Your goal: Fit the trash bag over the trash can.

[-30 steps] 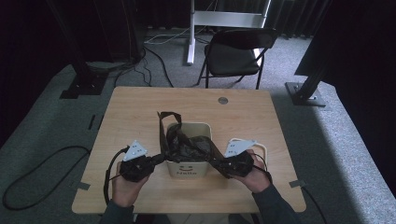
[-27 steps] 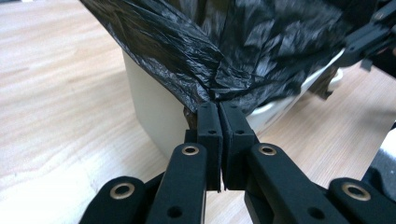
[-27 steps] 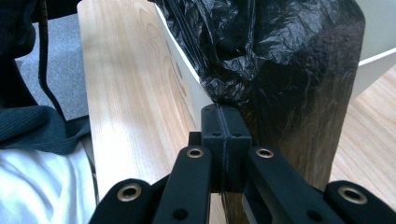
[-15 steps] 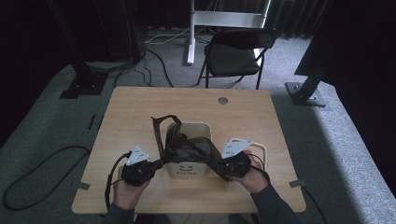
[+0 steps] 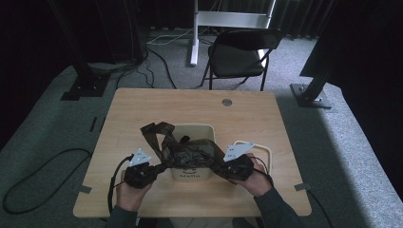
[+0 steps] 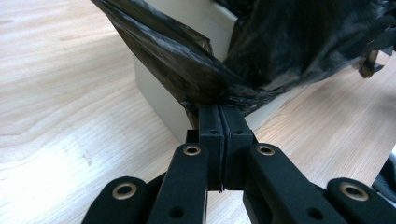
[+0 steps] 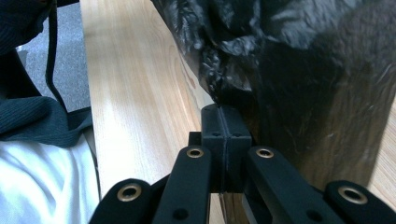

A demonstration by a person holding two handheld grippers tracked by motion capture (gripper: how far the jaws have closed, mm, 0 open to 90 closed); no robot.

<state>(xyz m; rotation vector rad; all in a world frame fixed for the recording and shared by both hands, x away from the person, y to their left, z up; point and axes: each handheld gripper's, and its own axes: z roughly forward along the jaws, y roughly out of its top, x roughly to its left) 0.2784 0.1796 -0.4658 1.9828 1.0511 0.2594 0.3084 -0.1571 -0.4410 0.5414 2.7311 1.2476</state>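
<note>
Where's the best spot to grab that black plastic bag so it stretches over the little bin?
Probably its loose rim, from the near side of the bin. The black bag is thin, crumpled film, so only an edge pinches flat. Both tongs do this now: left tongs and right tongs are shut on opposite edges, spreading the mouth.

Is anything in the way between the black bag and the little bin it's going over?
Nothing visible. Both the left gripper and the right gripper are shut on the black bag, which already drapes over the cream bin. The wooden table around the bin is bare.
</note>
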